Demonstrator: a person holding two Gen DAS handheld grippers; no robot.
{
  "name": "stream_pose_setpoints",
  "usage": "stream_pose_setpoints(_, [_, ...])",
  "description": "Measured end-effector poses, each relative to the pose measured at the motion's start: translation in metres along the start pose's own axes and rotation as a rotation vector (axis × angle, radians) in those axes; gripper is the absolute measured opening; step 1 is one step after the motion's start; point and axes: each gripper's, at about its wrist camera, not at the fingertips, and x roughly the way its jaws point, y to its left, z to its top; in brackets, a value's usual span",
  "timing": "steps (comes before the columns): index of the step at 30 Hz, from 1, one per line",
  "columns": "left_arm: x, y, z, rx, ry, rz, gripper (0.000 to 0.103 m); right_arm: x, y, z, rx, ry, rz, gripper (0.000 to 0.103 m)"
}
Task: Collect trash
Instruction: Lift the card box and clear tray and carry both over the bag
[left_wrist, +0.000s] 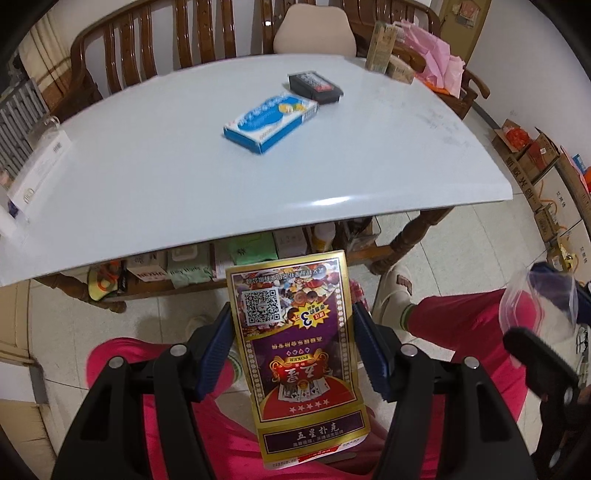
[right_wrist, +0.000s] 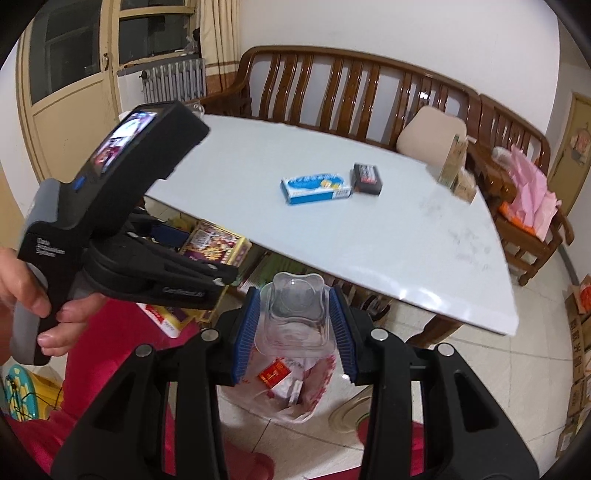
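My left gripper (left_wrist: 291, 350) is shut on a gold and purple playing-card box (left_wrist: 295, 354), held off the near table edge above the person's lap; the box also shows in the right wrist view (right_wrist: 216, 242). My right gripper (right_wrist: 293, 328) is shut on a clear plastic blister shell (right_wrist: 297, 314), held over a white and red plastic bag (right_wrist: 295, 384) on the floor that holds some trash. The shell also shows at the right of the left wrist view (left_wrist: 535, 299). A blue and white box (left_wrist: 269, 120) (right_wrist: 316, 186) and a small black pack (left_wrist: 316, 86) (right_wrist: 365, 177) lie on the white table (left_wrist: 147, 177) (right_wrist: 369, 240).
A wooden bench (right_wrist: 369, 81) and a beige chair (left_wrist: 314, 33) stand behind the table. A carton (right_wrist: 454, 162) stands at the table's far right edge. Boxes fill the shelf under the table (left_wrist: 184, 262). Cardboard boxes (left_wrist: 535, 166) sit on the floor at right.
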Motion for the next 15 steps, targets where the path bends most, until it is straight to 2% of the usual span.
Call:
stream_pose_setpoints(7, [0.033, 0.006, -0.003, -0.045, 0.049, -0.036, 0.061, 0.019, 0.001, -0.015, 0.022, 0.047, 0.007, 0.039])
stream_pose_setpoints(15, [0.071, 0.013, -0.004, -0.107, 0.107, -0.041, 0.061, 0.057, -0.002, -0.039, 0.046, 0.123, 0.006, 0.039])
